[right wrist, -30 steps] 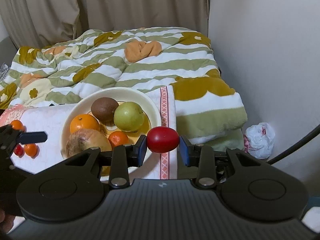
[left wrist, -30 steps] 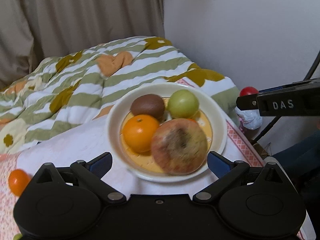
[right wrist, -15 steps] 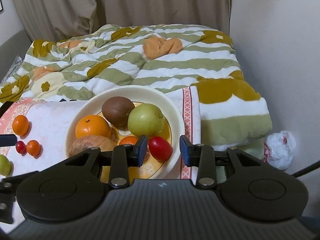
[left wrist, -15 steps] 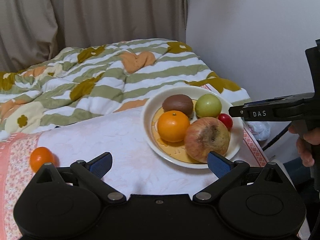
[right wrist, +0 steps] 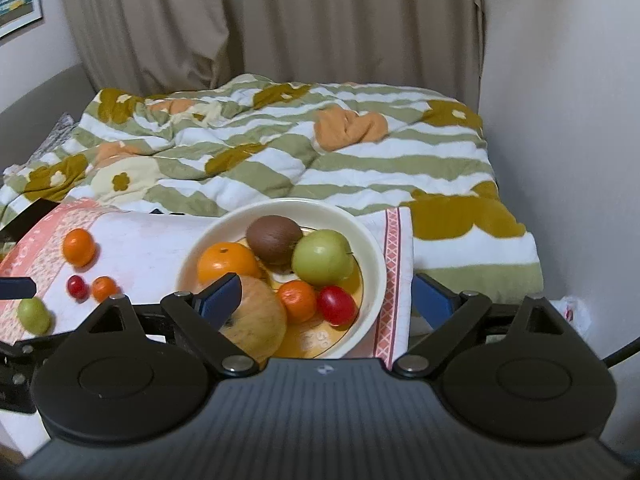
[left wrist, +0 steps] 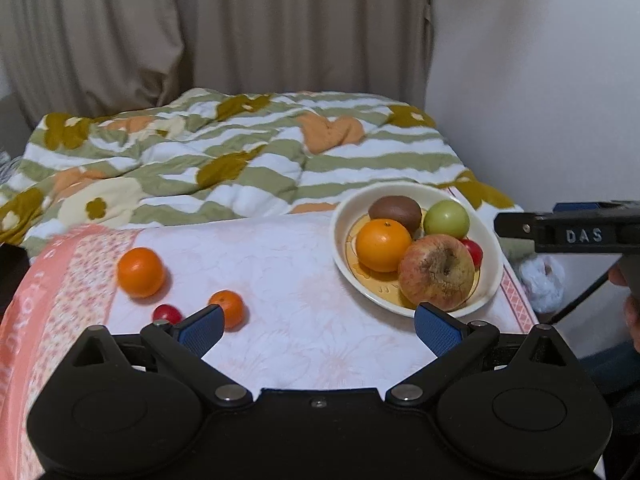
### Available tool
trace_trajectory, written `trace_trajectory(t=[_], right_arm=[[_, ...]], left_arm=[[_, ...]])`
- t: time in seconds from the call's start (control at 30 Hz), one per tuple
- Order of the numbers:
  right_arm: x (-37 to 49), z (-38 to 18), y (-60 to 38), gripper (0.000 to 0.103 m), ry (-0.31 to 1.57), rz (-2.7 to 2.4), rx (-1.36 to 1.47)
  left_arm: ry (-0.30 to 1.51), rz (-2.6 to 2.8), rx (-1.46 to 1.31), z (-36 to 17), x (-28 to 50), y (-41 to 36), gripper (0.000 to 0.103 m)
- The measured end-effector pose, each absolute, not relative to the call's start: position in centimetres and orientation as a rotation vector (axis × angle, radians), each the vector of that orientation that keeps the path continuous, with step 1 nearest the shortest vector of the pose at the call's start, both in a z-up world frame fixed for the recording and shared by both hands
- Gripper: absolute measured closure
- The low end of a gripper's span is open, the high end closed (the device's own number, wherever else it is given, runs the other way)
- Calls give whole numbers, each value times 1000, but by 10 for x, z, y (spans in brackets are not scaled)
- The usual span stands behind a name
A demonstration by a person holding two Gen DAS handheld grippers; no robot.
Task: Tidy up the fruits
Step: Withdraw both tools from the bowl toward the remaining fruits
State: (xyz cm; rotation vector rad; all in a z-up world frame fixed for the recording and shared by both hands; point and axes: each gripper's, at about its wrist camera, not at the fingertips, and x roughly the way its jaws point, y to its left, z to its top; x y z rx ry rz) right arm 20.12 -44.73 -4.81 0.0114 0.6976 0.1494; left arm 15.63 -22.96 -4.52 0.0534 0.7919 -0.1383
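Observation:
A cream bowl (right wrist: 372,248) on the pink-and-white cloth holds a kiwi (right wrist: 274,239), a green apple (right wrist: 322,262), an orange (right wrist: 228,266), a small mandarin (right wrist: 297,301), a large blotchy apple (right wrist: 256,320) and a red cherry tomato (right wrist: 337,305). My right gripper (right wrist: 326,294) hangs just above the bowl's near side, its jaws opening wide; the tomato lies free below them. My left gripper (left wrist: 319,326) is open over bare cloth, left of the bowl (left wrist: 340,236). Loose on the cloth lie an orange (left wrist: 140,272), a mandarin (left wrist: 228,307), a small tomato (left wrist: 166,313) and a green fruit (right wrist: 34,315).
A striped flowered blanket (left wrist: 248,160) covers the bed behind the cloth, with curtains and a white wall beyond. The table's right edge drops to a white plastic bag (left wrist: 540,280) on the floor. A right gripper finger (left wrist: 560,234) and a hand (left wrist: 632,312) show at the right.
The right gripper's jaws spread apart and the red tomato it held now lies in the bowl. The left gripper drew back and leftward, bringing the loose fruit into view.

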Motion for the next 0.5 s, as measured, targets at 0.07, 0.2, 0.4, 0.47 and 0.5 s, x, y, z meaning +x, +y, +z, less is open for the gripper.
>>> trace_trajectory(t=[0.07,0.2,0.4,0.47,0.5], right_arm=[[193,-40,-442,0,688,167,-1],[178,-25,-429,0,670,212,-31],[167,-7,-404,0,647,307,-56],[165,-3,-394,0,638,342,-62],[164,-1,-389,0,634,357,-67]], left_arm=[[777,-108,40,-39,147,-227,0],[748,-41,17,-29,129,-216,0],[727,70,-17,-18,105,-186,0],[724,108,-21,-16,100,-174,0],[722,122,-23,-15,98,-168,0]])
